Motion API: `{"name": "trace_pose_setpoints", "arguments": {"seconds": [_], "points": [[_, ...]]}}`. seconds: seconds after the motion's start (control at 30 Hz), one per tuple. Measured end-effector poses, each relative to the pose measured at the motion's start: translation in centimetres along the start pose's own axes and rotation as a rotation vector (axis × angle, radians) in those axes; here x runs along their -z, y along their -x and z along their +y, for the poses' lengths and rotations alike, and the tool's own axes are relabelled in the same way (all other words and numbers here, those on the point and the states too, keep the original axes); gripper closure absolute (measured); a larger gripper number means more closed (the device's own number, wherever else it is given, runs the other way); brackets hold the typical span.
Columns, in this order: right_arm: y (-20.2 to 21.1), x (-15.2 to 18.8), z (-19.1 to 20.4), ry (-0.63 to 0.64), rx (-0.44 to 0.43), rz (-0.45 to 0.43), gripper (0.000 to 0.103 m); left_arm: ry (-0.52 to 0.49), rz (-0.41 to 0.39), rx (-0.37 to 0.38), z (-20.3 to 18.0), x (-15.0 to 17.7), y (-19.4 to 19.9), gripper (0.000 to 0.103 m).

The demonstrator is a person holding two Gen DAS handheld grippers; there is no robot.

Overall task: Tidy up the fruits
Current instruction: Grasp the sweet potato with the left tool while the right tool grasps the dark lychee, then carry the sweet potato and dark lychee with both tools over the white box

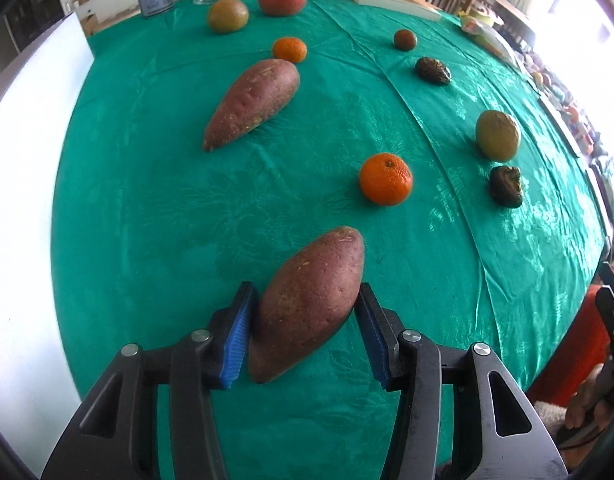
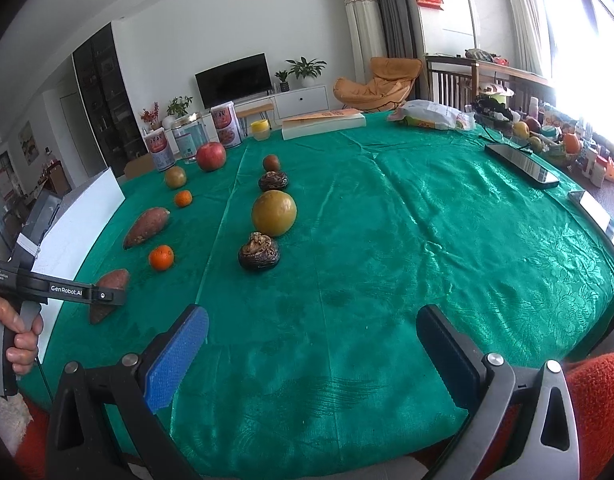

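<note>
Clamping the near sweet potato (image 1: 307, 304) at six o'clock on the green tablecloth (image 1: 147, 208), the left gripper (image 1: 303, 320) is pressing both pads against it; the right gripper (image 2: 311, 356) is hovering with fingers apart, holding nothing.

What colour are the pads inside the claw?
Bright blue pads, ribbed; clearest in the left wrist view, beside the sweet potato.

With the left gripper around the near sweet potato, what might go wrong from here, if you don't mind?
1. The left gripper holds the near sweet potato across a tapered body lying askew between the pads; it may swivel or slip if lifted.
2. The near orange sits just beyond the potato's far tip; a forward swing could set it rolling.
3. The green tablecloth looks glossy and creased, so a nudged round fruit might travel far.
</note>
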State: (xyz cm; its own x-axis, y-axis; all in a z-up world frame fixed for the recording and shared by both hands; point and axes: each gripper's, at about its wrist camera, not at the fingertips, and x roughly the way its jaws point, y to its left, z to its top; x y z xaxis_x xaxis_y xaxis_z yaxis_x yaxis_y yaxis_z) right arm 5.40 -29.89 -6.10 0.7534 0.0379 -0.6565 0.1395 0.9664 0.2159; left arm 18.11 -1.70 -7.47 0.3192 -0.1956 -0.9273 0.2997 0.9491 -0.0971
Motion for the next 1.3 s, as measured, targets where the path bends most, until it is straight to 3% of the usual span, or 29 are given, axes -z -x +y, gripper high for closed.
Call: {"name": "trace_pose_setpoints", "arguments": {"seconds": [0.13,0.2,0.23,0.33,0.47,0.57,0.7,0.83,1.0,1.13,1.3], "points": [[-1.6,0.2,-1.7,-0.086,-0.050,0.086,0.000,-0.126,-0.037,-0.064,-1.0,0.6,-0.3,0.039],[-2.3,-0.1,-2.5,-0.117,-0.086,0.139,0.000,-0.163,-0.050,-0.064,-1.3,0.6,-0.3,0.045],[-2.8,-0.4,-2.7,-0.124,-0.110,0.178,0.000,-0.179,-0.049,-0.051,-1.5,0.6,-0.2,0.057],[-4.8,-2.0,-3.0,-0.079,-0.174,0.293,0.000,-0.191,-0.052,-0.062,-1.7,0.6,-0.1,0.059],[-7.9,-4.4,-2.1,0.034,-0.185,0.445,0.004,-0.109,-0.069,-0.059,-0.9,1.6,0.3,0.059],[-9.9,-6.3,-1.9,0.000,-0.237,0.469,0.018,-0.034,-0.089,-0.038,-0.1,2.8,0.9,0.059],[-13.0,-9.9,-2.9,-0.162,-0.233,0.465,0.018,0.030,-0.106,-0.024,0.8,4.4,1.6,0.059],[-15.4,-11.5,-2.4,-0.269,-0.209,0.543,0.019,0.090,-0.127,-0.020,1.5,5.2,2.3,0.059],[-17.0,-13.4,-0.3,-0.242,-0.145,0.503,0.019,0.128,-0.157,0.001,1.9,5.6,2.9,0.059],[-17.1,-13.8,0.1,-0.259,-0.104,0.532,0.019,0.139,-0.197,0.004,2.1,5.8,4.2,0.059],[-15.5,-12.0,1.3,-0.199,-0.136,0.552,0.019,0.157,-0.257,0.001,2.6,6.3,5.5,0.059]]}}
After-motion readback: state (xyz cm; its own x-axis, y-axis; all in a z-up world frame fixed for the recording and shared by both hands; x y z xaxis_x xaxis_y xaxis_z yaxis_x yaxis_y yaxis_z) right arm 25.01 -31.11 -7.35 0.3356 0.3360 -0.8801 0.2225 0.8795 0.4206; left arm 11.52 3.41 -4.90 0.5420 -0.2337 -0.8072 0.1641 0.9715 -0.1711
